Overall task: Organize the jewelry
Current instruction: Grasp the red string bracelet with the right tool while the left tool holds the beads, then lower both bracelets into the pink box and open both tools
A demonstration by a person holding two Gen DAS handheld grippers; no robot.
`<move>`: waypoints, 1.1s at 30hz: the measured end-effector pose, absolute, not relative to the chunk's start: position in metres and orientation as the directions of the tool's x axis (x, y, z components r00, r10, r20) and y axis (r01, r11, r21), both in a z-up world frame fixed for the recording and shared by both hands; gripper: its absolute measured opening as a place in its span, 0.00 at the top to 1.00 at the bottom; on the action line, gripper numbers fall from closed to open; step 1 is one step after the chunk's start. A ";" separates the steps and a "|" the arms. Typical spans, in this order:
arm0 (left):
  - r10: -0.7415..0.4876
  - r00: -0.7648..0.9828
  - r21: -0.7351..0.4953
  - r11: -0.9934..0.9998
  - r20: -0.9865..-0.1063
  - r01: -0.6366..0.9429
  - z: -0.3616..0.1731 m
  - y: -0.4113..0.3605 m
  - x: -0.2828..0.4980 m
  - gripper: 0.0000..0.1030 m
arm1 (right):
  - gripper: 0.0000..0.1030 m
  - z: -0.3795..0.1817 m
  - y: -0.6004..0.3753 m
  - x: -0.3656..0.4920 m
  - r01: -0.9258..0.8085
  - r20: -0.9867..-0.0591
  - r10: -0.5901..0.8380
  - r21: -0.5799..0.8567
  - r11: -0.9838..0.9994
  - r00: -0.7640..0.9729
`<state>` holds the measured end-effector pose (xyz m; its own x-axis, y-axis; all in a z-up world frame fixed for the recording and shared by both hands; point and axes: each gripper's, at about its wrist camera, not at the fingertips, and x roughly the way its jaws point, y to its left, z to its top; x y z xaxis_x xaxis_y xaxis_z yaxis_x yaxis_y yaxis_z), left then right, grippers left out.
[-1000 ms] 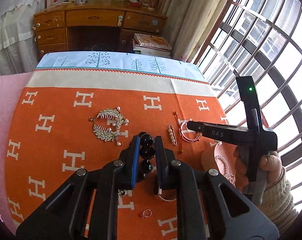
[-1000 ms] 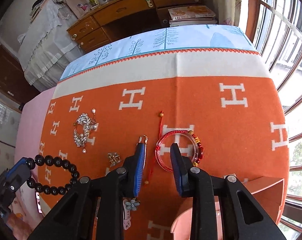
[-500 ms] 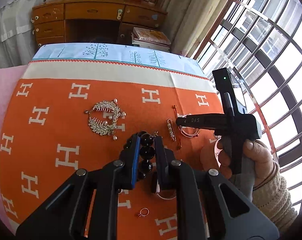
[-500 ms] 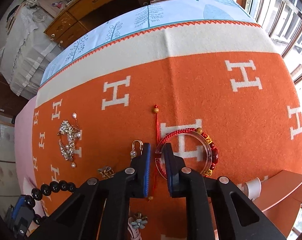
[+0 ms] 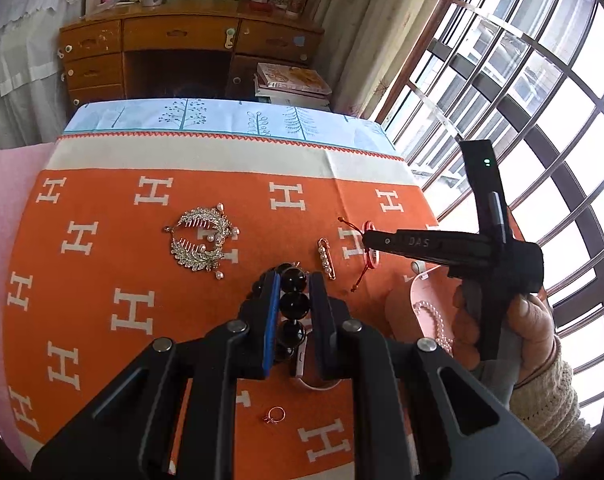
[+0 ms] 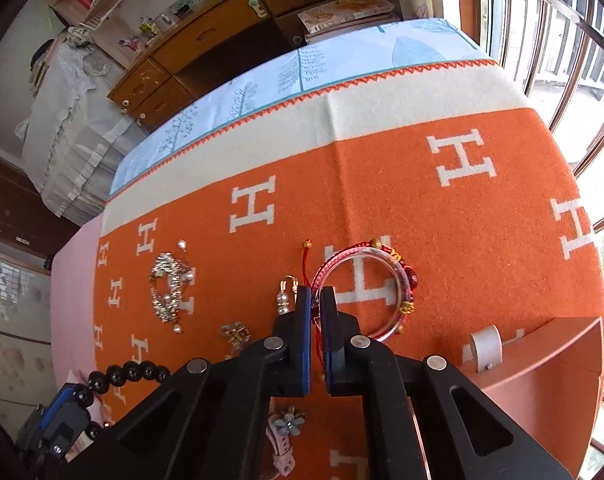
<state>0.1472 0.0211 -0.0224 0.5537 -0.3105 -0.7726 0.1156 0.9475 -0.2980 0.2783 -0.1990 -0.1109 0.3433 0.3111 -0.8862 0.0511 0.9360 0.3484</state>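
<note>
The jewelry is spread over an orange blanket [image 6: 442, 216] patterned with white H letters, and two pieces are already in the grippers. The clear bangle [image 6: 362, 292], wound with red cord and small beads, lies flat on the blanket near its right side, and the right gripper [image 6: 316, 304] has its jaws pressed together on the bangle's near-left rim; from the left wrist view that gripper's tip [image 5: 368, 238] sits right at the red cord, with the person's hand [image 5: 498, 320] around its handle. The left gripper [image 5: 293, 300] is clamped on a black bead bracelet [image 5: 293, 306], the beads stacked in a line between its two fingers, held above the cloth. To the left on the blanket lies a silver hair comb [image 5: 201, 242] with pearls, well apart from the bangle. Between them rests a small gold pin with pearls [image 5: 326, 258], just beside the red cord. A thin ring [image 5: 275, 414] lies near the blanket's near edge, below the left gripper. A pink tray [image 6: 550, 364] sits at the right edge of the blanket, holding a pearl strand [image 5: 434, 322]. Beyond the blanket stands a wooden desk [image 5: 189, 52], with barred windows on the right
</note>
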 end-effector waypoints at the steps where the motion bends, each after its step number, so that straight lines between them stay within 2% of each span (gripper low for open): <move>1: -0.312 0.558 -0.296 0.947 -0.769 0.121 -0.018 0.019 0.145 0.88 | 0.96 -0.102 -0.202 0.272 0.042 -0.875 0.327 0.365 0.930 0.357; 10: -0.358 0.576 -0.276 0.934 -0.735 0.228 0.016 -0.033 0.123 0.88 | 0.97 -0.018 -0.246 0.188 -0.073 -0.743 0.442 0.472 0.878 0.503; 16: -0.412 0.547 -0.264 0.906 -0.729 0.330 0.026 -0.089 0.115 0.88 | 0.97 0.010 -0.292 0.120 -0.105 -0.698 0.435 0.463 0.880 0.569; 25: -0.468 0.446 -0.255 0.852 -0.763 0.458 0.008 -0.179 0.116 0.88 | 0.97 -0.019 -0.362 0.055 -0.024 -0.707 0.414 0.491 0.871 0.574; 33: -0.419 0.412 -0.188 0.849 -0.809 0.493 -0.038 -0.215 0.130 0.88 | 0.97 -0.054 -0.389 0.040 0.023 -0.708 0.430 0.532 0.846 0.560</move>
